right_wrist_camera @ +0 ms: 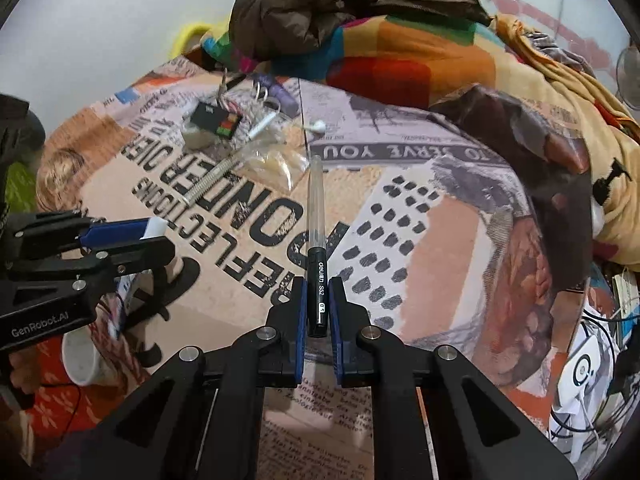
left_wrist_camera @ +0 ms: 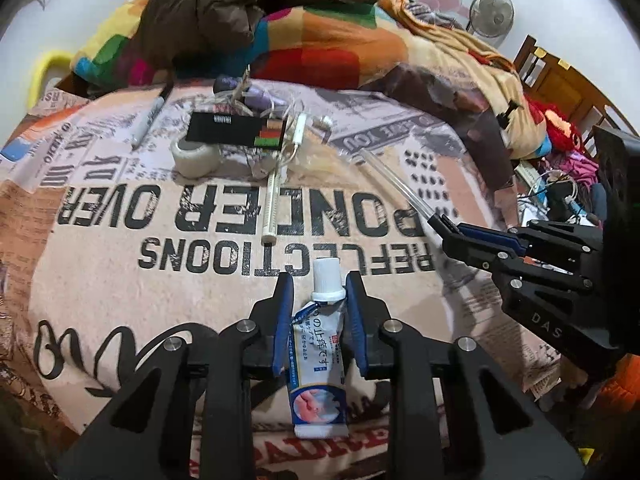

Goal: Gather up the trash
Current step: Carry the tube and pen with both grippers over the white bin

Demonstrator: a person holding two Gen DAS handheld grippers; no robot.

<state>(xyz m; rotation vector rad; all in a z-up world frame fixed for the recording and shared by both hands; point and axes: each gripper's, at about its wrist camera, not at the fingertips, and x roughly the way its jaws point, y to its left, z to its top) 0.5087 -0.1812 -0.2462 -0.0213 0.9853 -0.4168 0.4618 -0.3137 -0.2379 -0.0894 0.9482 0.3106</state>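
On the bed, a printed blanket (left_wrist_camera: 120,248) carried the clutter; a clear plastic bag (right_wrist_camera: 276,164) held pale yellowish bits; far side lay a tape roll (left_wrist_camera: 195,158), a black card (left_wrist_camera: 236,131) resting on it, a marker (left_wrist_camera: 151,115), a white earphone (right_wrist_camera: 318,125), a threaded bolt (left_wrist_camera: 271,204); heaped jacket (left_wrist_camera: 208,8) and colourful quilt (left_wrist_camera: 340,40) behind; the left gripper (left_wrist_camera: 319,300) had jaws narrowed on an ointment tube (left_wrist_camera: 320,360), cap forward; the right gripper (right_wrist_camera: 318,300) had jaws clamped on a black-capped pen (right_wrist_camera: 316,240), its clear barrel pointing toward the bag.
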